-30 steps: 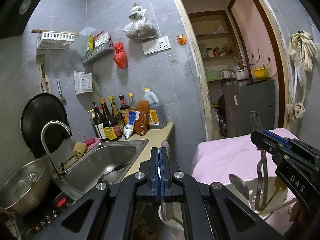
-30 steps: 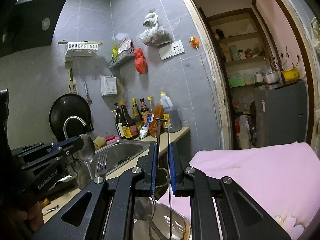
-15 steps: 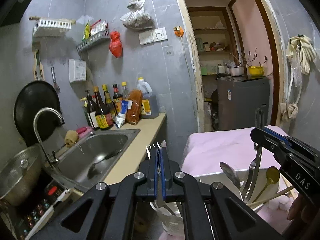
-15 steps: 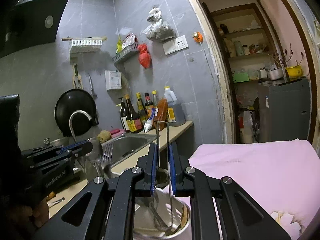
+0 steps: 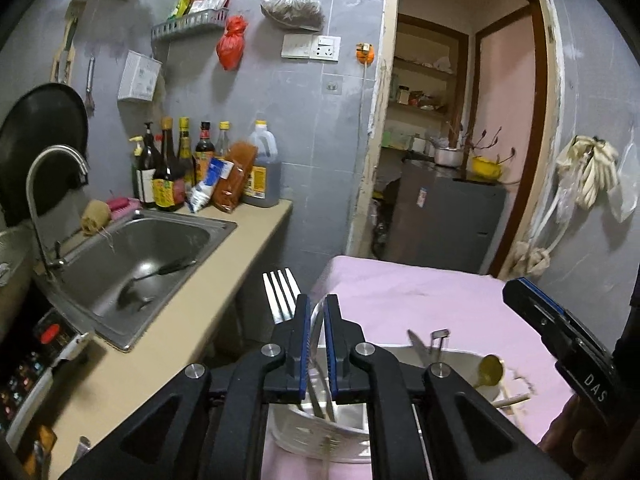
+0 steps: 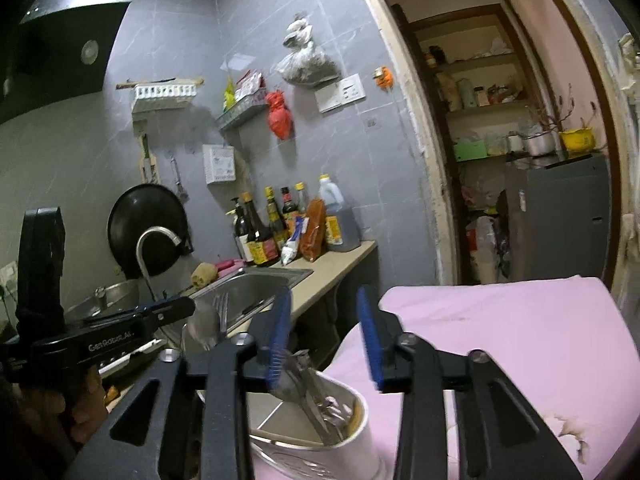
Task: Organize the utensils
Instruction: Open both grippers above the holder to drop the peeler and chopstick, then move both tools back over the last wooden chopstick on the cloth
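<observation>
Two grippers hover above my white holder [image 6: 362,416]: left gripper [image 5: 316,312] pinches fork [image 5: 280,292] and spoon; right gripper [image 6: 326,320], fingers just spread, holds nothing.

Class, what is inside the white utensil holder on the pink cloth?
In the holder: metal tongs, spoon handles, a wooden stick and a brass ladle. The holder's bottom is hidden by its wall and the gripper bodies.

Both handheld grippers, the left gripper [image 5: 316,340] and the right gripper [image 6: 326,334], are matte black linkage frames with round silver screws and ribbed blue finger pads, one side printed "DAS", the other "GenRobot.AI".
</observation>
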Available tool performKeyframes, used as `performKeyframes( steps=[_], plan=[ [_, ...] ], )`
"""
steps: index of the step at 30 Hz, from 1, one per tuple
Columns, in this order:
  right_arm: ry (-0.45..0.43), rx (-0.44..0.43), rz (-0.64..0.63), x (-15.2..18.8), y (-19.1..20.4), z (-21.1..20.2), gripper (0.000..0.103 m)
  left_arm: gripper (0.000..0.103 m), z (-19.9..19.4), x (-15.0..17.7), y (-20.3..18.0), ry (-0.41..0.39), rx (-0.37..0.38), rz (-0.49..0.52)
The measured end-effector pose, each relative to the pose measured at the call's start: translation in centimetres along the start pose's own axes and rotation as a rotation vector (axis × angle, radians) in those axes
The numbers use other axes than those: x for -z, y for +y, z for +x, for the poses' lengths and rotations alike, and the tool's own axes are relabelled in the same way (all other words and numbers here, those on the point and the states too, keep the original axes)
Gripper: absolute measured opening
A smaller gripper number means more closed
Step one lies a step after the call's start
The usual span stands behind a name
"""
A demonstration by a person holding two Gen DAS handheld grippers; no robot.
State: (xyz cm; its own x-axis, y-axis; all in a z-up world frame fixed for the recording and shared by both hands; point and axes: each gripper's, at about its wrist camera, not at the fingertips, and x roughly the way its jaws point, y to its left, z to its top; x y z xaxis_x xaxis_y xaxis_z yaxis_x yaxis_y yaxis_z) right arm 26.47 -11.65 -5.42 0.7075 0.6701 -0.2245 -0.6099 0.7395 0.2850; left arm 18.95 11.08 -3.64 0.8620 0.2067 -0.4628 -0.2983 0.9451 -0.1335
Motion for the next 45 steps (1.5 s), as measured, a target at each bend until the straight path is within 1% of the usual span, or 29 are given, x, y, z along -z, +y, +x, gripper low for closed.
performKeyframes(
  steps=[1, 2, 3, 4, 5, 7, 10, 11, 12, 14, 16, 18, 21, 23, 27, 31, 36, 41, 45],
  plan=[
    [-0.005, 0.007, 0.006, -0.2, -0.1, -0.3, 0.043, 0.01, -0.1, -0.1, 0.0, -0.001, 0.01, -0.004],
    [-0.013, 0.019, 0.015, -0.5, -0.3, -0.8, 0.044, 0.013, -0.2, -0.2, -0.1, -0.002, 0.022, -0.008],
    [-0.018, 0.027, 0.016, -0.8, -0.4, -1.2, 0.044, 0.02, -0.3, -0.2, -0.1, -0.005, 0.029, -0.011],
    [-0.022, 0.036, 0.015, -1.1, -0.5, -1.6, 0.044, 0.023, -0.6, -0.3, -0.2, -0.014, 0.035, -0.015],
    [-0.028, 0.049, 0.012, -1.3, -0.6, -2.1, 0.048, 0.026, -0.9, -0.3, -0.3, -0.023, 0.047, -0.019],
    [-0.043, 0.073, 0.009, -1.9, -0.8, -3.2, 0.055, 0.026, -1.3, -0.6, -0.7, -0.031, 0.063, -0.015],
    [-0.061, 0.11, 0.014, -2.9, -1.2, -5.0, 0.061, 0.03, -1.9, -1.0, -1.6, -0.043, 0.086, 0.005],
    [-0.066, 0.124, 0.017, -3.2, -1.4, -5.6, 0.065, 0.037, -2.1, -1.2, -1.9, -0.049, 0.09, 0.006],
    [-0.072, 0.144, 0.019, -3.5, -1.6, -6.4, 0.068, 0.047, -2.4, -1.3, -2.2, -0.06, 0.099, 0.006],
    [-0.085, 0.181, 0.022, -4.0, -2.0, -7.9, 0.08, 0.057, -3.0, -1.6, -2.7, -0.084, 0.112, 0.0],
    [-0.093, 0.214, 0.022, -4.4, -2.5, -9.0, 0.086, 0.066, -3.5, -1.8, -3.6, -0.101, 0.133, 0.01],
    [-0.091, 0.254, 0.022, -4.6, -3.2, -10.3, 0.09, 0.085, -3.8, -1.9, -4.7, -0.108, 0.142, 0.031],
    [-0.087, 0.327, 0.014, -4.6, -4.3, -11.9, 0.093, 0.098, -4.1, -1.5, -6.6, -0.118, 0.157, 0.064],
    [-0.08, 0.392, -0.012, -4.3, -5.0, -12.9, 0.1, 0.099, -4.4, -1.0, -8.0, -0.122, 0.169, 0.083],
    [-0.059, 0.471, -0.041, -3.8, -6.4, -14.5, 0.101, 0.1, -4.7, 0.3, -10.4, -0.124, 0.183, 0.123],
    [-0.032, 0.495, -0.039, -3.9, -8.0, -15.7, 0.101, 0.1, -4.4, 1.2, -13.0, -0.115, 0.199, 0.166],
    [-0.009, 0.51, -0.037, -3.9, -10.2, -16.6, 0.101, 0.1, -3.7, 2.0, -15.5, -0.093, 0.216, 0.169],
    [0.023, 0.516, -0.024, -3.6, -13.0, -17.1, 0.101, 0.1, -2.9, 3.0, -17.8, -0.073, 0.198, 0.182],
    [0.08, 0.523, -0.013, -3.2, -15.8, -17.0, 0.101, 0.1, -1.9, 4.1, -19.9, -0.04, 0.186, 0.205]
  ],
)
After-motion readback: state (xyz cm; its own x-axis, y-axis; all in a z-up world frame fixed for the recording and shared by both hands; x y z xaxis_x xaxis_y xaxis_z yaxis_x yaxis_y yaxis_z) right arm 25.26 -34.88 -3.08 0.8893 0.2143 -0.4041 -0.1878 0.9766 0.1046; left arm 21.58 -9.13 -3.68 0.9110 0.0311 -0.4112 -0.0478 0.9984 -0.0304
